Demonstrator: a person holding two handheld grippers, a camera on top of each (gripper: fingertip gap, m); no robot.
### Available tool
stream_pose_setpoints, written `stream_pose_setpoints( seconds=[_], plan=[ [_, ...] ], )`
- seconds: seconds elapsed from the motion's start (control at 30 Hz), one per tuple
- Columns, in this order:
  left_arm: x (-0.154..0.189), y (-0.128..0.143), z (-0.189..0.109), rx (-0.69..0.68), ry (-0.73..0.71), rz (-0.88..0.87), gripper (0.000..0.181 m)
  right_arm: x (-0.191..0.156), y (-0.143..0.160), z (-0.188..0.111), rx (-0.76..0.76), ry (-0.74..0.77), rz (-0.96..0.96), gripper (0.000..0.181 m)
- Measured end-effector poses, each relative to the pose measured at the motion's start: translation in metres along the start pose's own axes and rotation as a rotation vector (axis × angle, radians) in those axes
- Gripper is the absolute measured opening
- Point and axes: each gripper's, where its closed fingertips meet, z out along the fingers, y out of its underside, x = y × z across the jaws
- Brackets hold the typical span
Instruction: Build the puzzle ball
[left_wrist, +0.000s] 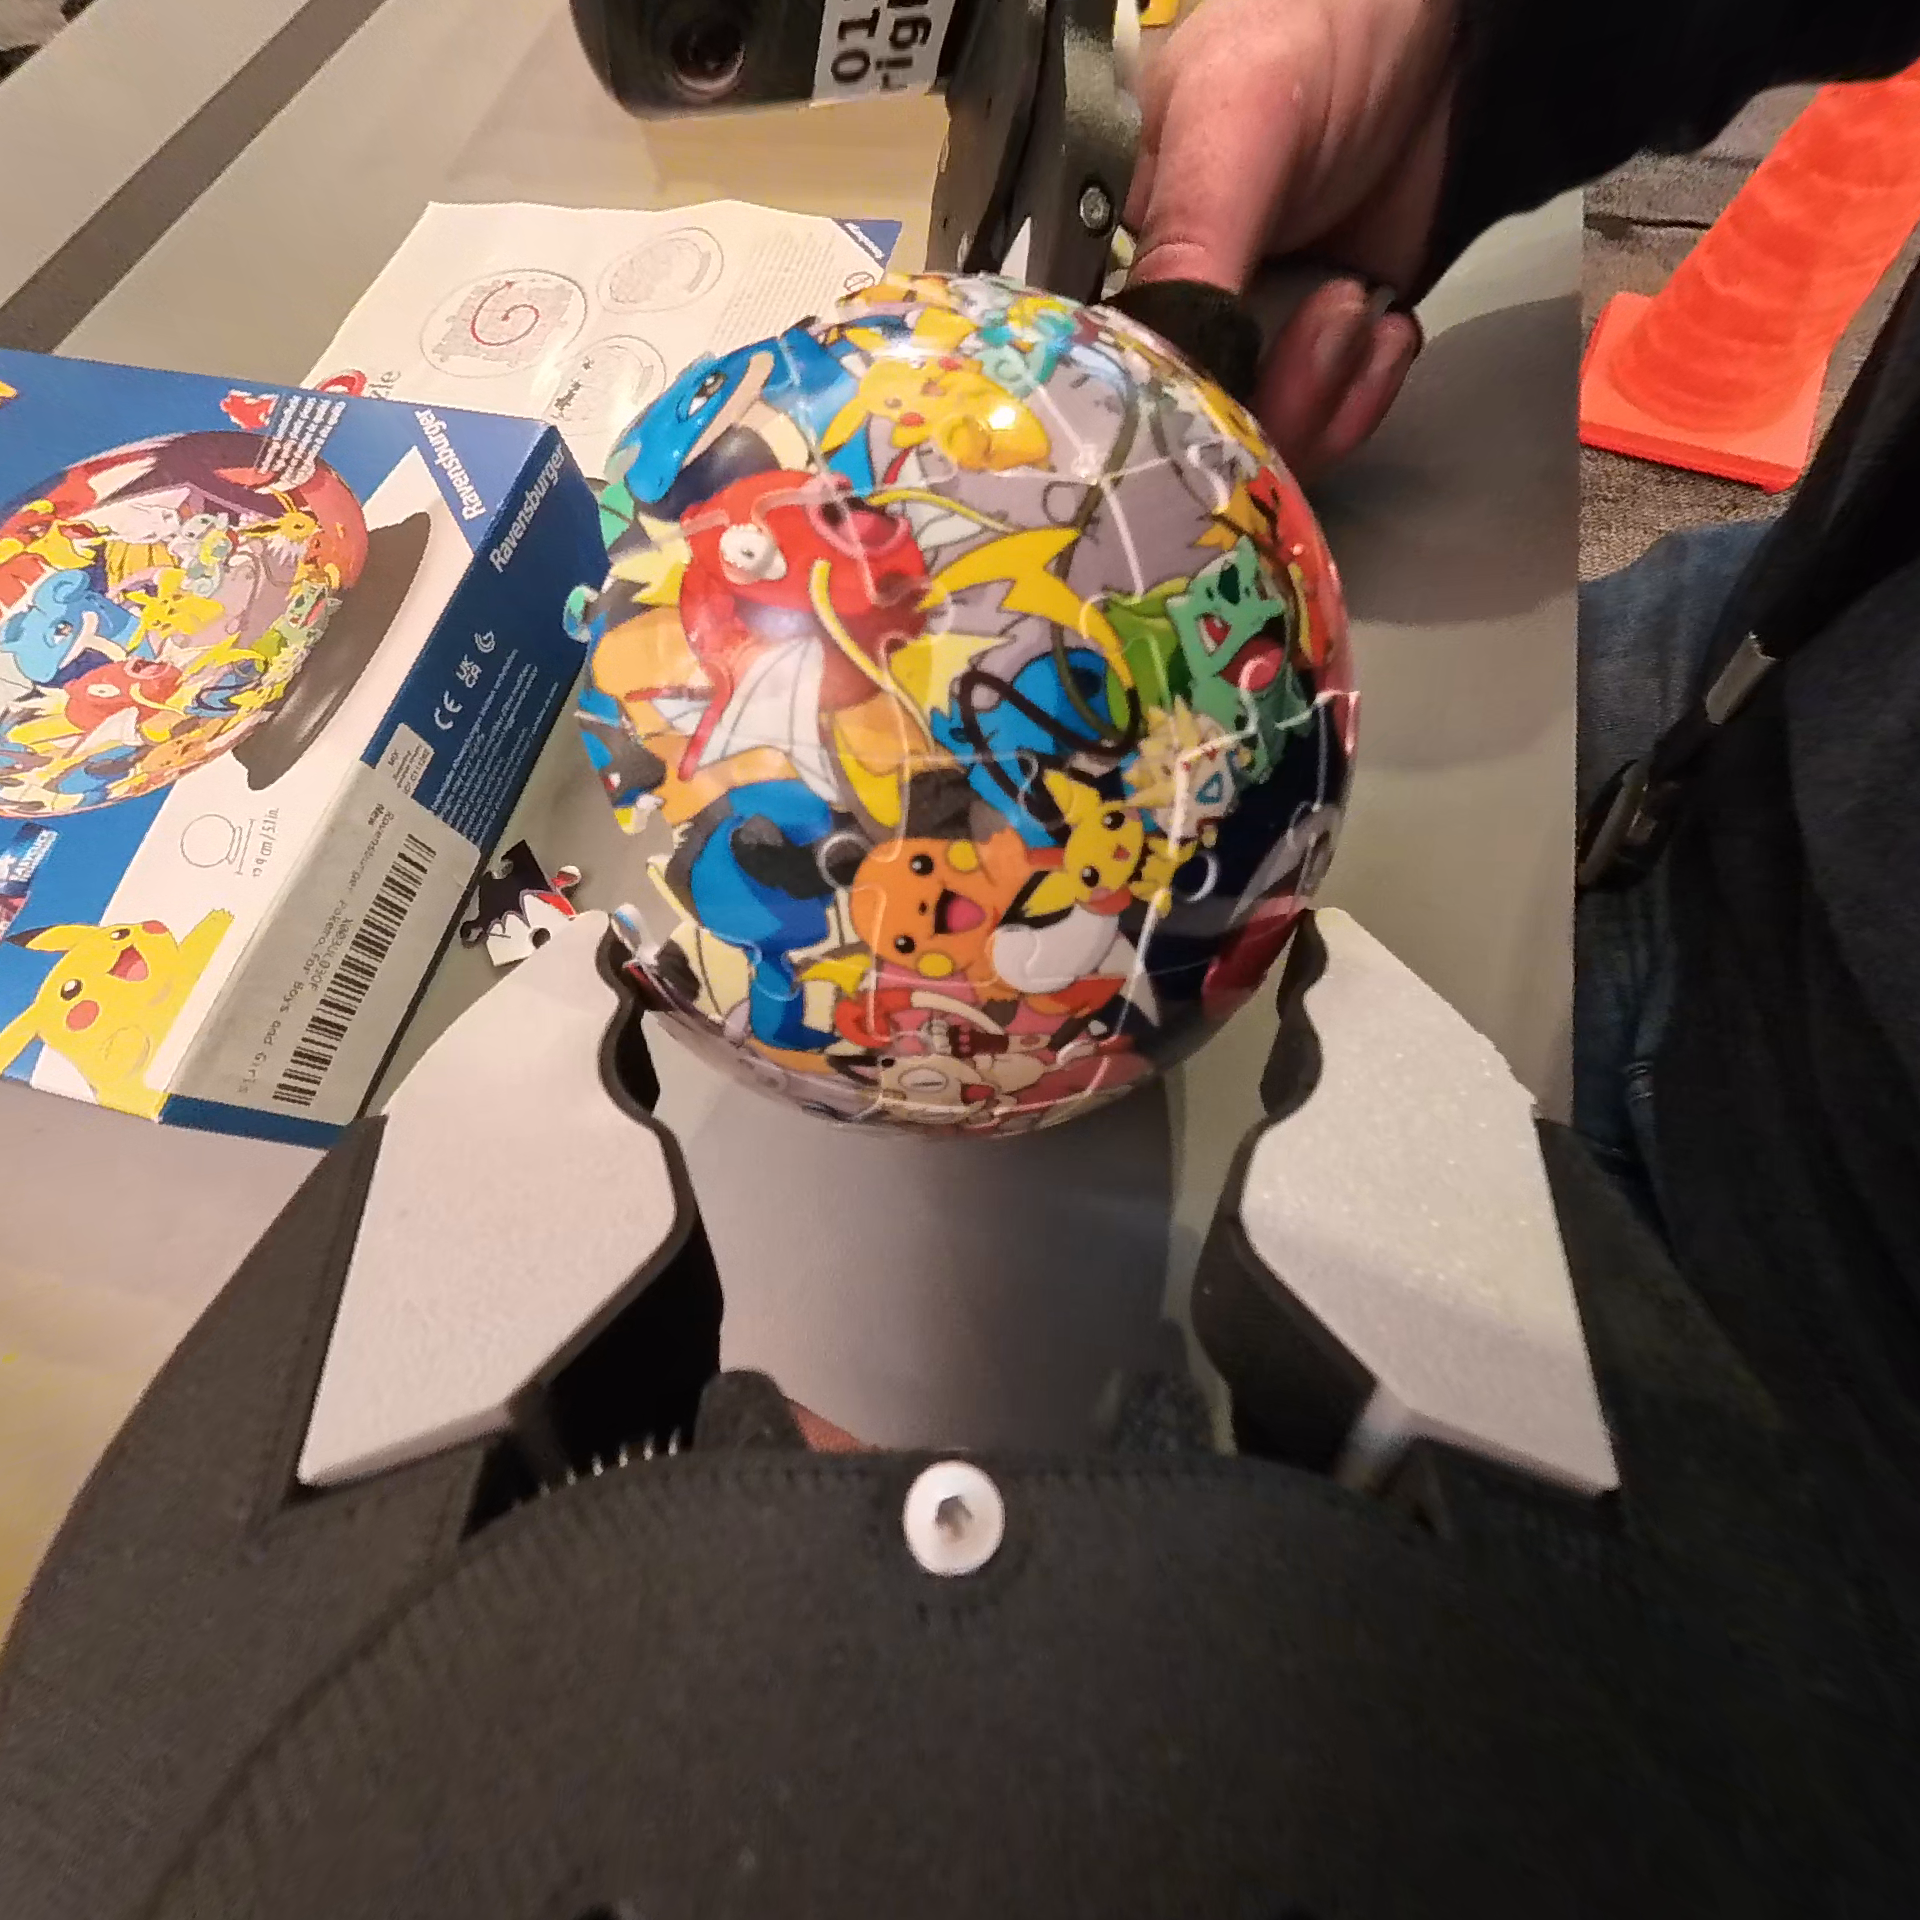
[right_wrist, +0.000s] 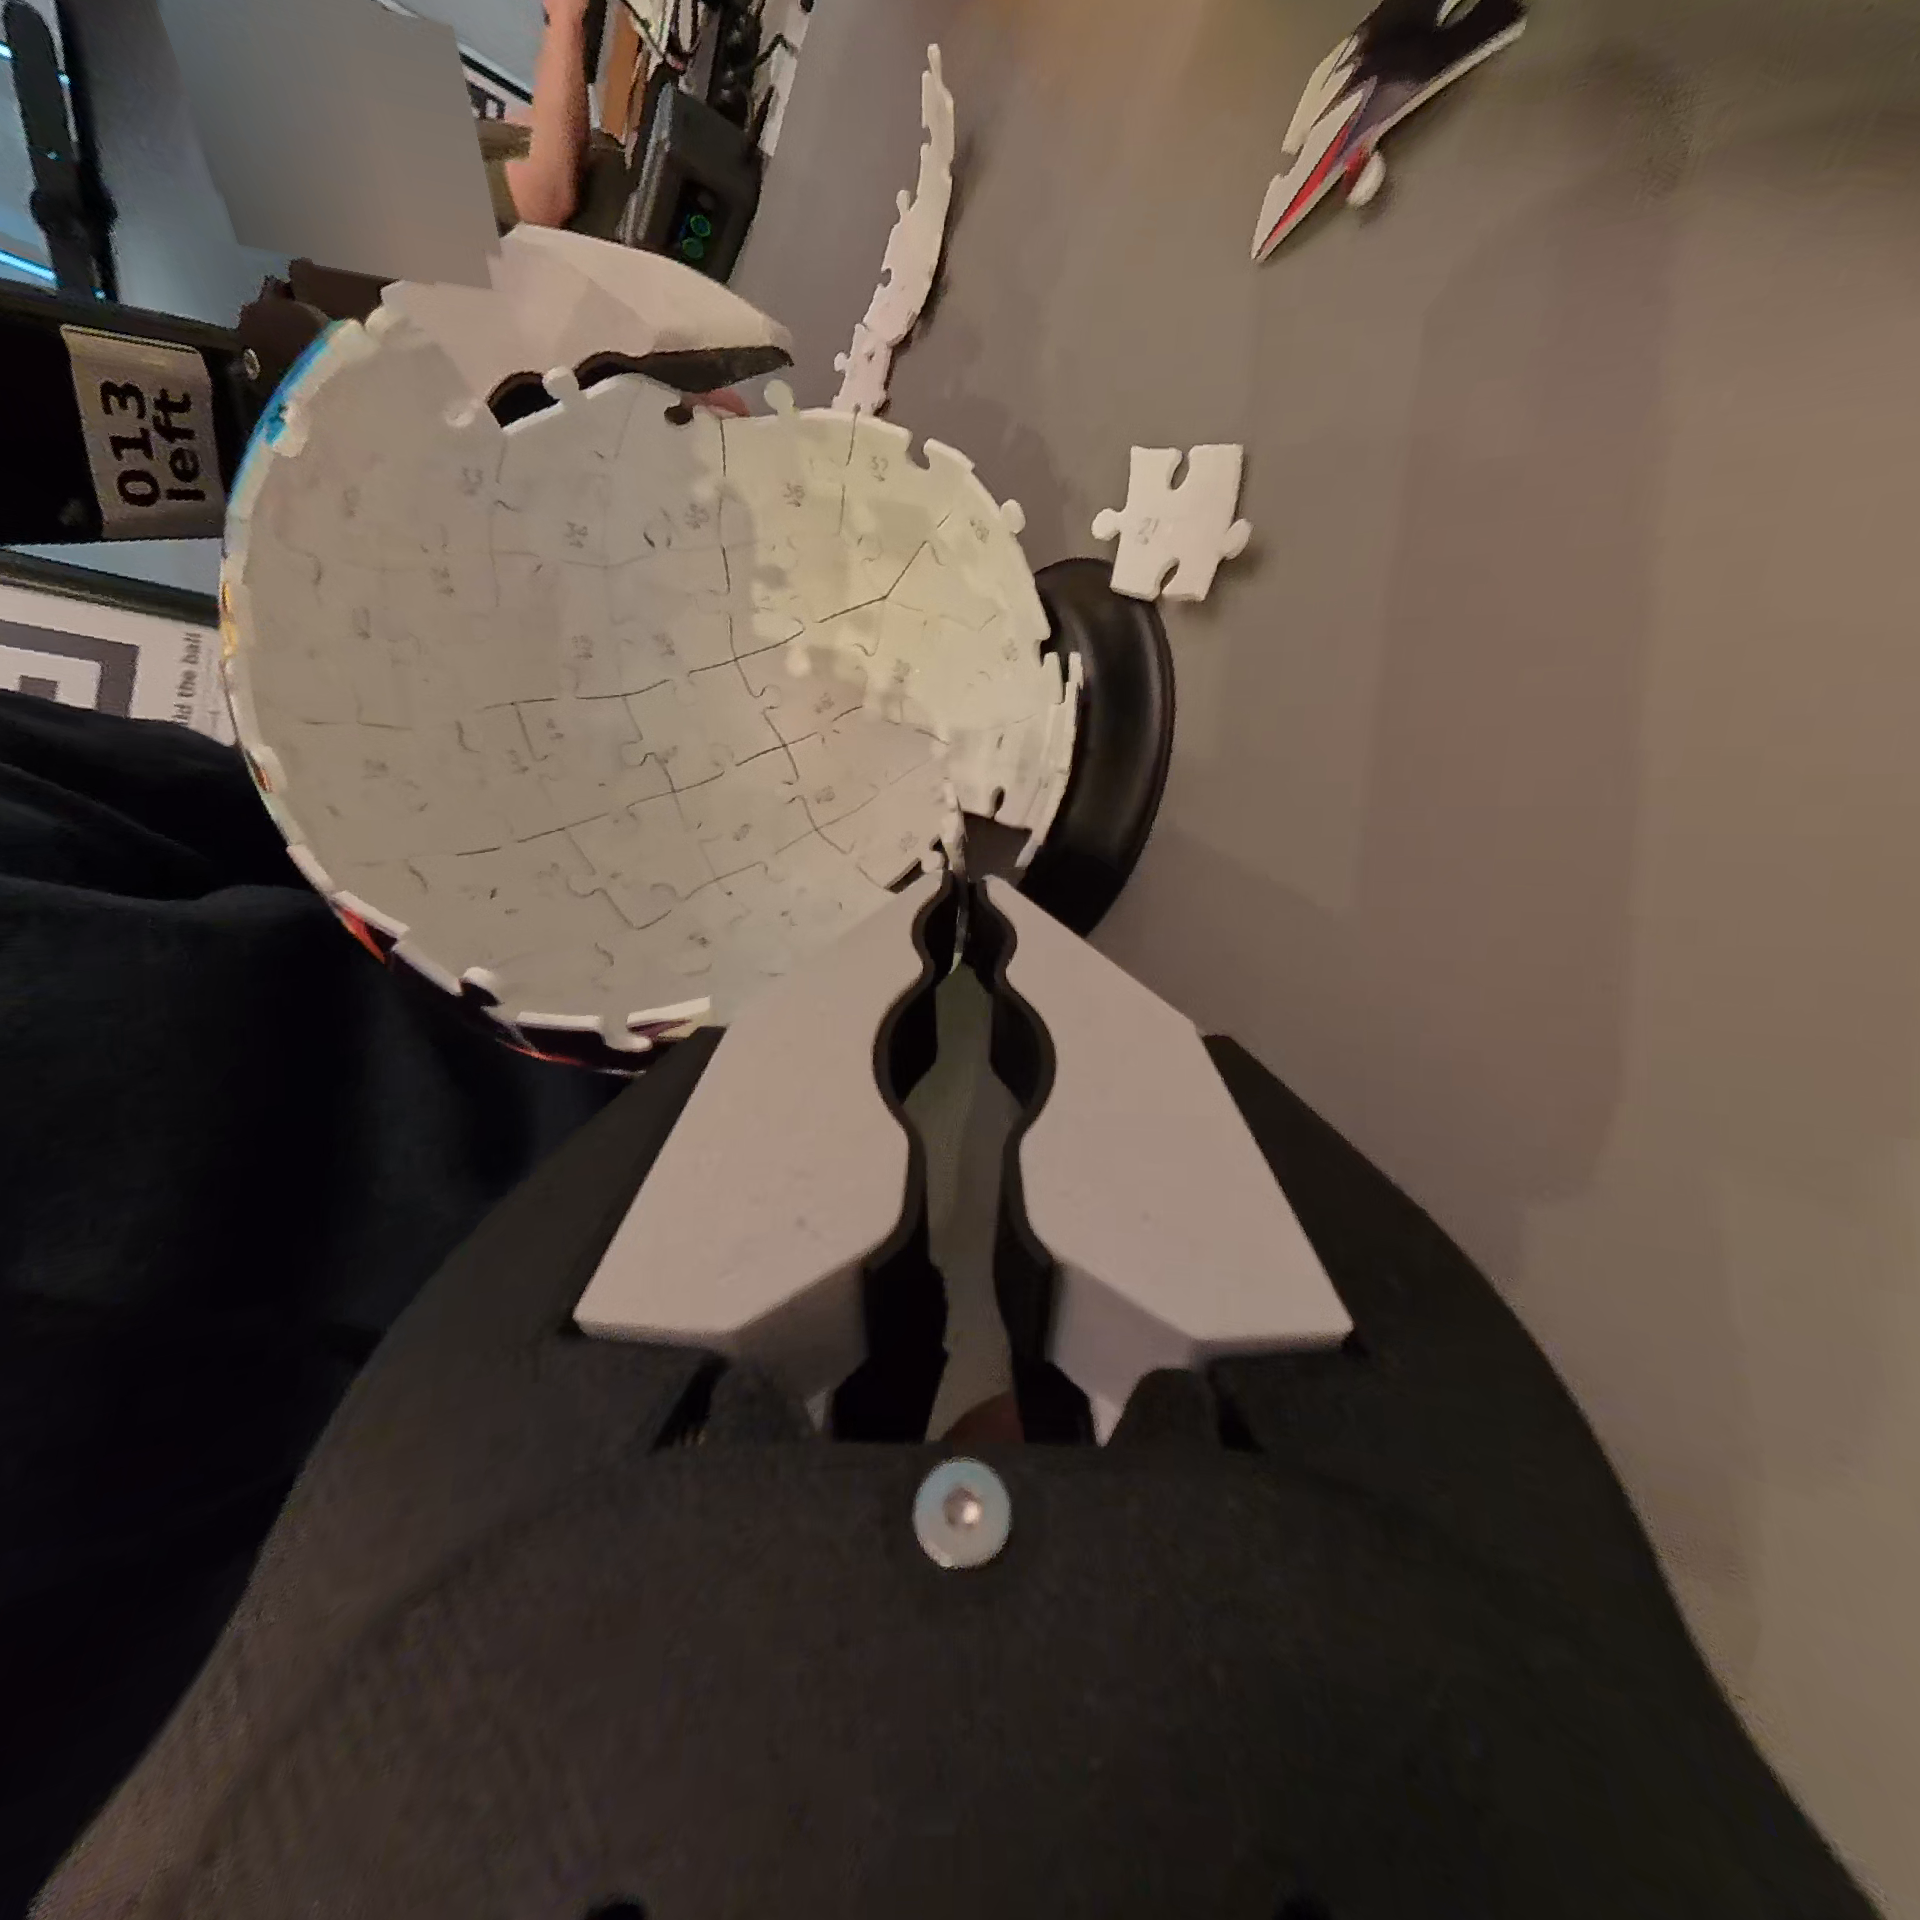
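Observation:
The puzzle ball (left_wrist: 966, 675) is a colourful, partly built shell. In the right wrist view its open side faces me and shows the white inside (right_wrist: 582, 675). My left gripper (left_wrist: 961, 935) is spread wide, with both fingertips against the ball's lower sides, holding it above the table. One of its fingers (right_wrist: 623, 301) lies on the ball's far side. My right gripper (right_wrist: 961, 909) is shut on a thin edge at the ball's rim (right_wrist: 971, 831). I cannot tell whether that edge is a loose piece. The right gripper's body (left_wrist: 997, 156) is behind the ball.
The puzzle box (left_wrist: 260, 675), an instruction sheet (left_wrist: 582, 301) and a loose piece (left_wrist: 520, 899) lie to the left. An orange cone (left_wrist: 1766, 312) is at far right. A black stand (right_wrist: 1112, 727), a white piece (right_wrist: 1174, 530) and two joined strips (right_wrist: 914, 208) (right_wrist: 1361, 114) are on the grey table. About 7 cm separates my left fingertips from my right. Left tips and right tips are each some 8 cm from the white piece (right_wrist: 1174, 530).

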Motion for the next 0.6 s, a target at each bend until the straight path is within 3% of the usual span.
stream_pose_setpoints(
  seconds=[0.43,0.6],
  plan=[
    [0.0010,-0.0011,-0.0010,0.013,-0.002,0.000,0.115,0.0022,0.0064,0.0059,-0.056,0.012,0.007,0.002],
    [0.0020,0.0006,-0.0006,0.008,-0.001,0.003,0.115,0.0005,0.0043,0.0046,-0.051,0.027,-0.016,0.012]
  ],
)
